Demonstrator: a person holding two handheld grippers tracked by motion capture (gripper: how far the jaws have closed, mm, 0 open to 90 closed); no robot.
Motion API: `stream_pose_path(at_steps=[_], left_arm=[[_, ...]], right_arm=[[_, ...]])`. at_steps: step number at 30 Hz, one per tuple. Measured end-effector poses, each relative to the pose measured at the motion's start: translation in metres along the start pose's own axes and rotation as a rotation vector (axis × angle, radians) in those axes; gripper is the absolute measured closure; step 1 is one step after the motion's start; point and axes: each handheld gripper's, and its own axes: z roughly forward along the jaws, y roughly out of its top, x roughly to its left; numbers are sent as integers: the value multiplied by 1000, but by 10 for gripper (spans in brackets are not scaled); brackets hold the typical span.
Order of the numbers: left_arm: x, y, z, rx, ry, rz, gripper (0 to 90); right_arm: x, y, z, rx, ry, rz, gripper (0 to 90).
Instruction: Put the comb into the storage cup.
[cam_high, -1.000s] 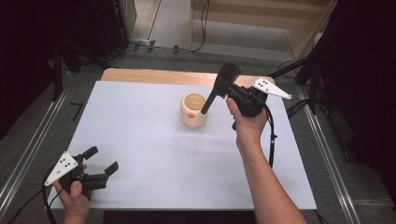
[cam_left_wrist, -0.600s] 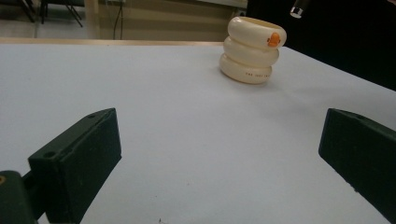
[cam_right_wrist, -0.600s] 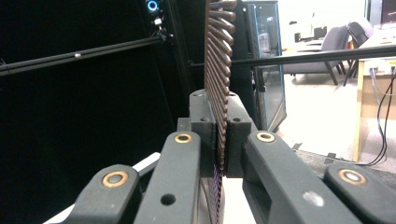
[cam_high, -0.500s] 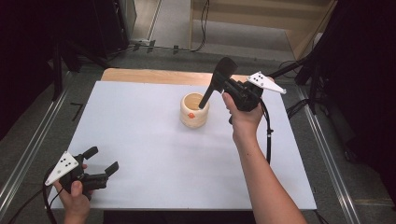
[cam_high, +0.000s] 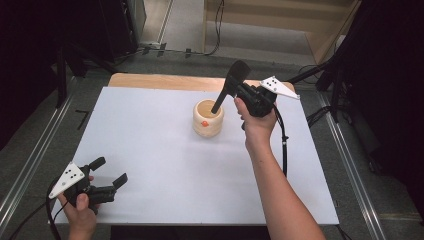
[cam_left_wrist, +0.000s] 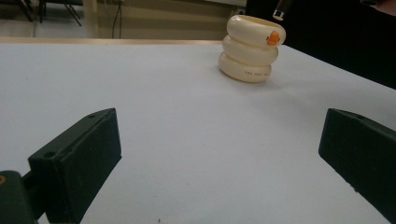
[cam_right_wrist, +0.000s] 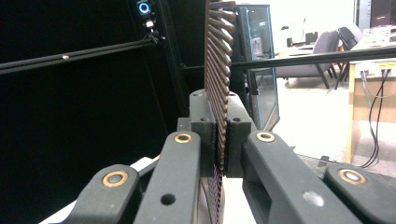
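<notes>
White table | right tool clamps, seemingly, comb | left tool wide open

High view: overhead, facing forward, far. Left gripper view: tabletop-low; both share the ringed holder. Right gripper view: close, upward.

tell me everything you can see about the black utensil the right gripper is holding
The black utensil is a dark slotted spatula with a ribbed, matte, plastic-looking blade and a slim handle. The right gripper is shut on its blade end, jaws pinching the ribbed blade edge-on. It hangs tilted, blade up, handle slanting down-left so that its tip sits just over the mouth of the cream holder. Whether the tip touches the holder cannot be told.
</notes>
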Motion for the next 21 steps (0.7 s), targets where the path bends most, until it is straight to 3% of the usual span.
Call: stream_pose_path(at_steps=[21], left_arm=[[0, 0, 0, 2, 3, 3, 0]], right_arm=[[4, -20, 18, 47, 5, -19, 843]])
